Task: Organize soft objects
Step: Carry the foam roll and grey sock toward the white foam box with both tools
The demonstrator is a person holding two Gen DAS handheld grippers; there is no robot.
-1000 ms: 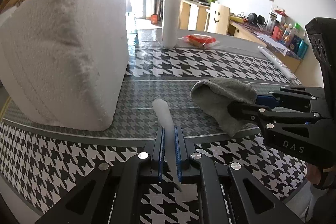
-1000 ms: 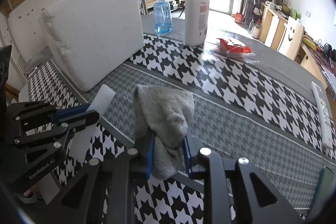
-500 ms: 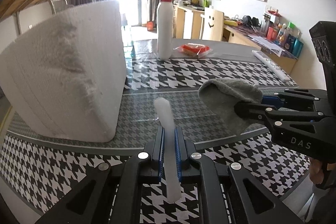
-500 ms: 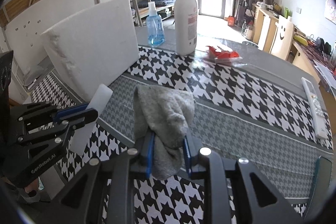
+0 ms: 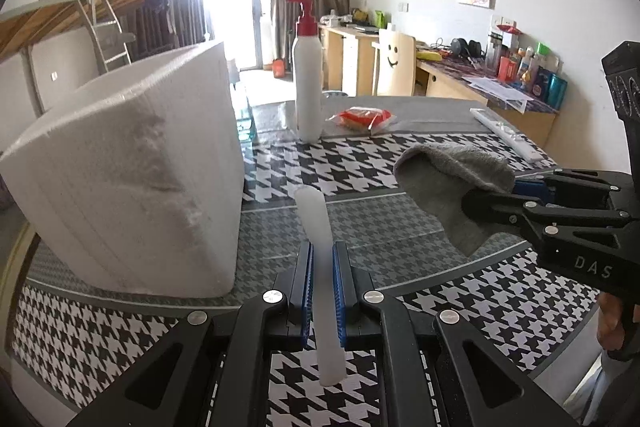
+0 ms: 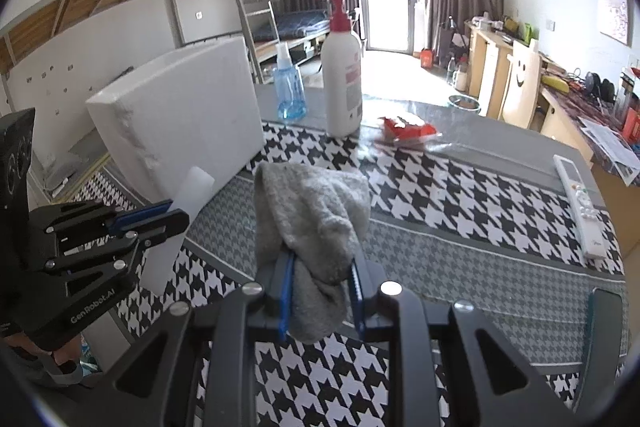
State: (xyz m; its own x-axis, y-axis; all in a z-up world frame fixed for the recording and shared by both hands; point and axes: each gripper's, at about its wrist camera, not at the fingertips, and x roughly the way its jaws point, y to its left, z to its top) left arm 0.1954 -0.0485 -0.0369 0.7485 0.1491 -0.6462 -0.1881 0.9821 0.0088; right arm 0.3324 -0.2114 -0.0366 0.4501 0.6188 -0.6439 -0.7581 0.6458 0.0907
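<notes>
My left gripper [image 5: 322, 263] is shut on a thin white foam slab [image 5: 318, 227], held edge-on above the houndstooth table; it also shows in the right wrist view [image 6: 188, 203]. My right gripper [image 6: 320, 267] is shut on a bunched grey cloth [image 6: 312, 215], which also shows in the left wrist view [image 5: 448, 179] at the right. A big white foam block [image 5: 132, 171] stands on the table to the left; it also shows in the right wrist view [image 6: 180, 115]. Both grippers are held side by side above the near table edge.
A white pump bottle [image 6: 342, 83], a blue spray bottle [image 6: 289, 93] and a red snack packet [image 6: 408, 131] stand at the far side. A white remote [image 6: 580, 203] lies at the right edge. Desks, a chair and a bunk bed lie beyond.
Both grippers have risen and tilted up a little, each still holding its object. More of the room shows beyond the table.
</notes>
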